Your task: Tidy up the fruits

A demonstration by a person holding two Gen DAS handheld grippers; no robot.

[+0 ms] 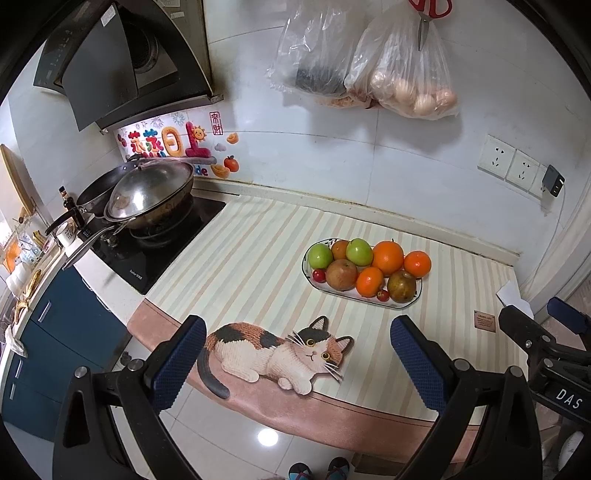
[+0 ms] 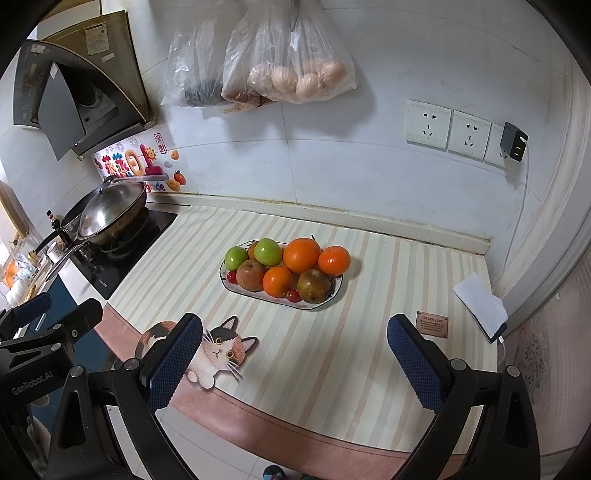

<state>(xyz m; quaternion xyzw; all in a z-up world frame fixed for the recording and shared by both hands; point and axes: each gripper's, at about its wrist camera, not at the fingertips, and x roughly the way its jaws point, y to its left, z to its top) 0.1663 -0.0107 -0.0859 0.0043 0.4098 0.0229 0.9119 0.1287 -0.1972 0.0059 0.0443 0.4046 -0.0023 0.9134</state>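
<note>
Only the left wrist view shows the red-handled scissors (image 1: 428,14); only the right view shows the whole phone (image 2: 480,306). Both tools, left (image 1: 297,363) and right (image 2: 295,360), gape wide (nothing held), well short of the fruit plate (image 2: 236,286) mid-bench (image 2: 332,350).

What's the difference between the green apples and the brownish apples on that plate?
The two green apples are bright, smooth and glossy; the two brownish apples look dull, russet and blotchy. The green apples sit at the back left of the plate, toward the wall, while the brownish apples lie along the front edge, nearer the cameras. Both kinds are round, similar in size, and packed among the oranges.
</note>
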